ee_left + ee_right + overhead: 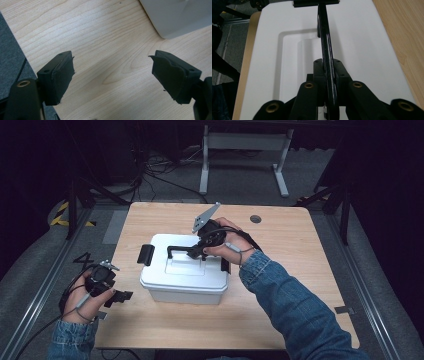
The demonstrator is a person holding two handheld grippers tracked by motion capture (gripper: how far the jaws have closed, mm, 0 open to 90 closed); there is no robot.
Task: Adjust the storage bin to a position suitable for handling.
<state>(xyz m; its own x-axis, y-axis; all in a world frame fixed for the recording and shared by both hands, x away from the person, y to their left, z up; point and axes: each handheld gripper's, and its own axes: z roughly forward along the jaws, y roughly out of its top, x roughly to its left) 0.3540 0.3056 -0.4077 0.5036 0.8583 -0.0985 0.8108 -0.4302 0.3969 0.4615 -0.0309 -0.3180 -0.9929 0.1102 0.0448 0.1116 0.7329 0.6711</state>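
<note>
A white lidded storage box [183,277] stands in the middle of the wooden table [280,285]. Its black carry handle [186,249] is raised above the lid. My right gripper [196,252] is shut on that handle. In the right gripper view the black handle [325,42] runs up between my right gripper's [327,68] pressed pads, over the white lid [359,45]. My left gripper [122,297] hovers at the table's front left corner, left of the box. In the left gripper view my left gripper [112,75] stands open over bare wood, with a corner of the box [180,17] at the top right.
Black latches [145,254] sit on the box's left and right ends. A round cable hole [255,219] lies at the table's far side. Beyond the table are cables on the floor and a white table frame [245,155]. Grey floor rails run along both sides.
</note>
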